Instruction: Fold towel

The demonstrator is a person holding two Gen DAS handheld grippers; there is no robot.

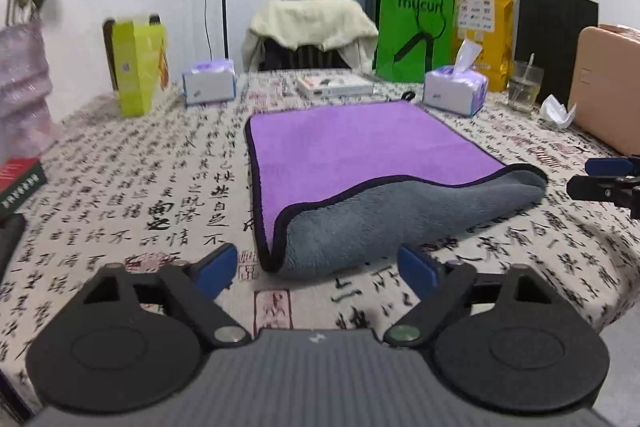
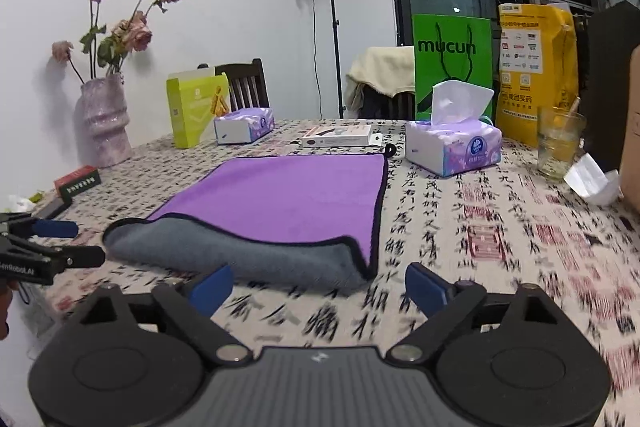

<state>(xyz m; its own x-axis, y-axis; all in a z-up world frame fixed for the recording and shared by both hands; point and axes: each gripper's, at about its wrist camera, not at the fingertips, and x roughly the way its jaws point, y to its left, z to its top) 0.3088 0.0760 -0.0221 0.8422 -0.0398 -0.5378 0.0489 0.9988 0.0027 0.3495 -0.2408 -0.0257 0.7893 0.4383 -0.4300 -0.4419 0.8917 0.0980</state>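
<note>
A purple towel [image 1: 360,143] with a black hem lies flat on the patterned tablecloth; its near edge is turned over and shows the grey underside [image 1: 400,219]. It also shows in the right wrist view [image 2: 280,195], grey fold [image 2: 240,255] nearest. My left gripper [image 1: 316,271] is open and empty, just short of the towel's near left corner. My right gripper [image 2: 320,287] is open and empty, just short of the near right corner. Each gripper shows at the edge of the other's view, the right one [image 1: 600,179] and the left one [image 2: 52,243].
Behind the towel lie a flat white box [image 1: 336,85] and two tissue packs [image 1: 456,89] [image 1: 208,81]. A glass [image 2: 558,143], crumpled paper [image 2: 592,179] and bags stand at the right. A vase [image 2: 104,119], a yellow-green box [image 2: 196,111] and a red-black box [image 2: 78,181] stand at the left.
</note>
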